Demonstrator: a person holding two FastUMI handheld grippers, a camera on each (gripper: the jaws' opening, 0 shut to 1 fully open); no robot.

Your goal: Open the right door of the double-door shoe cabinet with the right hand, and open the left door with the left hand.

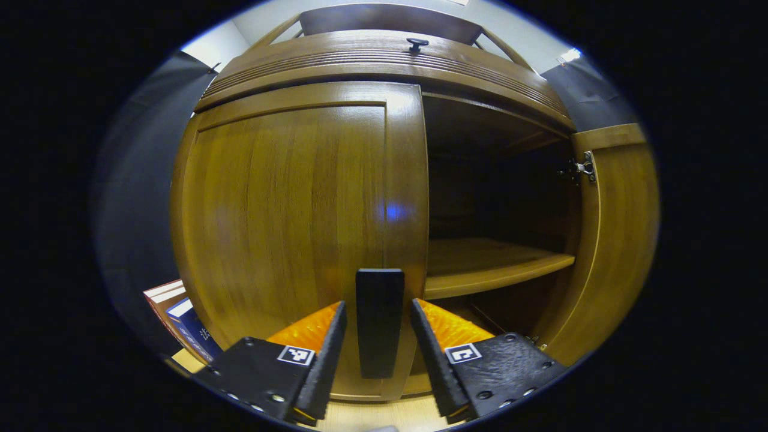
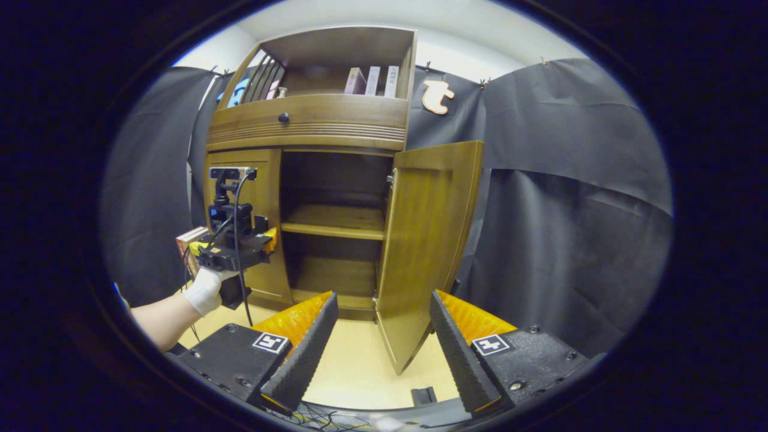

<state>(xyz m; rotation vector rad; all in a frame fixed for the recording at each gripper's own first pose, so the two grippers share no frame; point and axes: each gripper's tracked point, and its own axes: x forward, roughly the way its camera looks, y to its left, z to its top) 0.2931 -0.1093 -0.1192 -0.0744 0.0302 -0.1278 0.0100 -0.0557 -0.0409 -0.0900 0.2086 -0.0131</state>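
Left claw (image 1: 378, 336) is standing released, its fingers flanking the handle (image 1: 380, 321) on the closed left door (image 1: 288, 222). Right claw (image 2: 384, 342) is hanging released; the swung-out right door (image 2: 426, 240) is sitting ahead, bare floor (image 2: 360, 366) beneath.

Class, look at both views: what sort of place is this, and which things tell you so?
Probably a staged recording booth, not a lived-in home: black cloth hangs as walls around a wooden shoe cabinet, its right door open and its left door shut, with books on top.
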